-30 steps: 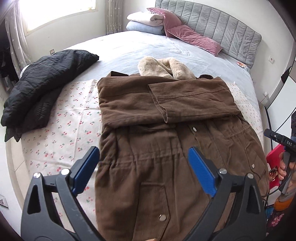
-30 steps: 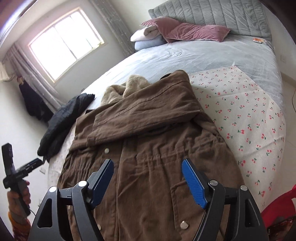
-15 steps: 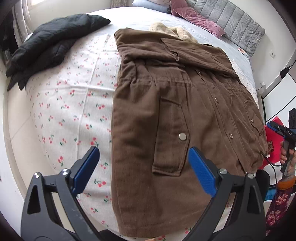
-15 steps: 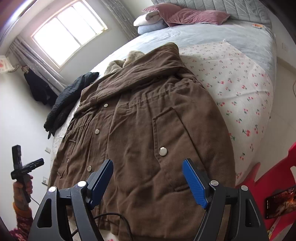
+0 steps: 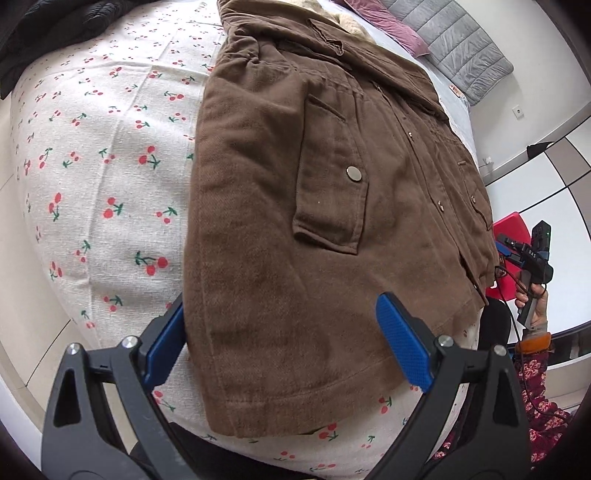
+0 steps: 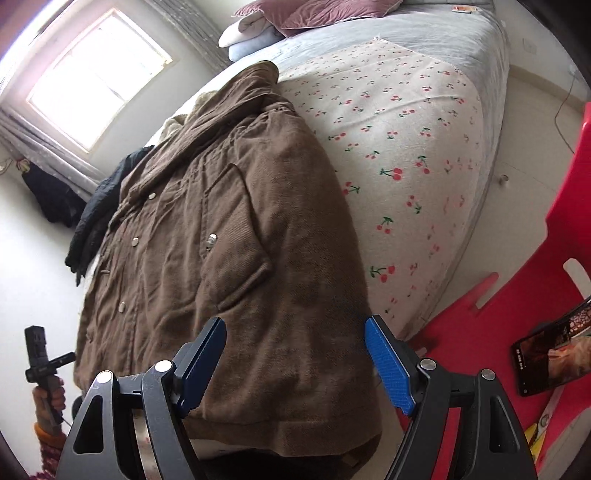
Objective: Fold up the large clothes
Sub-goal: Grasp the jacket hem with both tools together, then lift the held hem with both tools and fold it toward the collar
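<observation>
Brown corduroy coat (image 5: 295, 221) with fleece lining, spread face-up, lengthwise on bed, hem hanging at near edge, collar toward headboard. Sleeves folded across chest. Two flap pockets with metal snaps; further snaps down front placket. Cream fleece hood lining (image 6: 181, 118) showing past collar.

Left gripper (image 5: 280, 343), black frame with blue pads, spread wide over hem corner; left pad partly behind coat's side edge, right pad over fabric; nothing pinched between. Right gripper (image 6: 295, 358), same build, likewise held wide above opposite hem corner, nothing gripped; whether pads touch cloth, cannot tell.

Beneath coat: white cloth printed with red cherries (image 5: 92, 166), covering near half of bed. Beyond it, pale grey-blue bedsheet (image 6: 424, 33). Grey quilted padded headboard (image 5: 465, 48) at far end. One mauve velvet pillow (image 6: 321, 11) against it; beside that, stack of two folded items, one white, one light blue (image 6: 247, 37).

One black puffy jacket (image 6: 99, 206) lying at far side of bed, well apart from right gripper. Second dark garment (image 6: 51, 195) hanging by curtain near bright window (image 6: 96, 77).

Red plastic furniture (image 6: 517, 314) on floor just beside bed's near corner; one phone (image 6: 546, 354) with lit screen resting on it. White walls, pale floor.

Person's hands seen on handles in each opposite view; floral sleeve (image 5: 532, 384) at lower right.
</observation>
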Available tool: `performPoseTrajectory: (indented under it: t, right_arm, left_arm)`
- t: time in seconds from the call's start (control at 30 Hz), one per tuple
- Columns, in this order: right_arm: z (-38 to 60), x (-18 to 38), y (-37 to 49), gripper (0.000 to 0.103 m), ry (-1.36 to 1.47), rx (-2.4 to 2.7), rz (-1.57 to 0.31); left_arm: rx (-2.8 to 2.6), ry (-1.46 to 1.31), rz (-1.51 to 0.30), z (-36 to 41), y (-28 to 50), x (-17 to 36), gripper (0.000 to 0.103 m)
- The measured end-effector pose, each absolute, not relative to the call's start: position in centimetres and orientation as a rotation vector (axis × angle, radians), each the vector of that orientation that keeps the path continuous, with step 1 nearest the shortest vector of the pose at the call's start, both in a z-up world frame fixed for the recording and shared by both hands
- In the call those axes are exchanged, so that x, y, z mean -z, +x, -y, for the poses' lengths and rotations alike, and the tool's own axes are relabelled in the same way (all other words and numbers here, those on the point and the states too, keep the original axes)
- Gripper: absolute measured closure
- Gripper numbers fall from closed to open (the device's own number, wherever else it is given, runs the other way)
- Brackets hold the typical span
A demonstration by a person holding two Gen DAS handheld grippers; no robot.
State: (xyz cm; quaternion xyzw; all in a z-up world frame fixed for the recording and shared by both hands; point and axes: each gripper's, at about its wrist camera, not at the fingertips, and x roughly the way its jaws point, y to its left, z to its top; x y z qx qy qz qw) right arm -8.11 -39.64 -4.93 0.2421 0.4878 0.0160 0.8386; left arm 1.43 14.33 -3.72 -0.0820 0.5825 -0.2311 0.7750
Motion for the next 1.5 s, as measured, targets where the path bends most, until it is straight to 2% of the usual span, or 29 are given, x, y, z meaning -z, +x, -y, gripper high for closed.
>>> performPoseTrajectory:
  t: [0.5,0.57,0.6,0.63,0.7,0.77,0.8,0.83,0.87,0.9,0.93,1.03,1.27,1.5]
  right_arm:
    - [39.5,7.8,-8.9,0.025,0.561,-0.117,-1.104]
    - [39.2,7.7,-9.0,0.026,0.549,-0.114,-1.099]
    - [39.0,7.7,-9.1,0.033,0.546,-0.115,-1.097]
    - [38.8,7.5,-9.3,0.045,0.549,-0.127,-1.093]
    - [38.5,6.9,-9.7,0.059,0.536,-0.135,-1.080]
    - [37.6,6.1,-10.0,0.072,0.490,-0.122,-1.075]
    - [37.1,5.7,-10.1,0.083,0.466,-0.116,-1.068]
    - [36.7,5.3,-10.3,0.086,0.447,-0.114,-1.057]
    - [36.3,4.8,-10.5,0.088,0.432,-0.115,-1.041]
    - [35.9,4.3,-10.8,0.090,0.426,-0.121,-1.022]
    - [35.7,3.8,-11.2,0.091,0.429,-0.130,-1.001]
    - [35.4,1.9,-12.0,0.092,0.474,-0.173,-0.925]
    - [34.4,-4.1,-11.8,0.092,0.504,-0.270,-0.746]
    - [33.8,-10.1,-8.2,0.093,0.522,-0.302,-0.586]
  left_arm:
    - [0.605,-0.246,-1.262,-14.0,-0.2,3.8,0.007]
    - [0.619,-0.257,-1.256,-13.8,-0.5,3.7,0.010]
    - [0.622,-0.251,-1.253,-13.5,-0.7,3.6,0.011]
    - [0.627,-0.242,-1.253,-13.2,-0.9,3.5,0.014]
    - [0.628,-0.218,-1.248,-12.6,-1.3,3.3,0.018]
    - [0.630,-0.203,-1.249,-12.1,-1.5,3.2,0.029]
    - [0.630,-0.197,-1.251,-11.9,-1.6,3.2,0.034]
    - [0.623,-0.188,-1.253,-11.7,-1.6,3.2,0.046]
    - [0.612,-0.183,-1.257,-11.6,-1.7,3.3,0.058]
    - [0.599,-0.187,-1.258,-11.5,-1.6,3.3,0.062]
    - [0.587,-0.195,-1.255,-11.6,-1.6,3.2,0.070]
    - [0.596,-0.252,-1.203,-11.8,-1.6,2.0,0.079]
    - [0.667,-0.417,-1.013,-13.3,-0.4,-3.7,0.084]
    - [0.678,-0.446,-0.833,-13.5,3.3,-10.0,0.087]
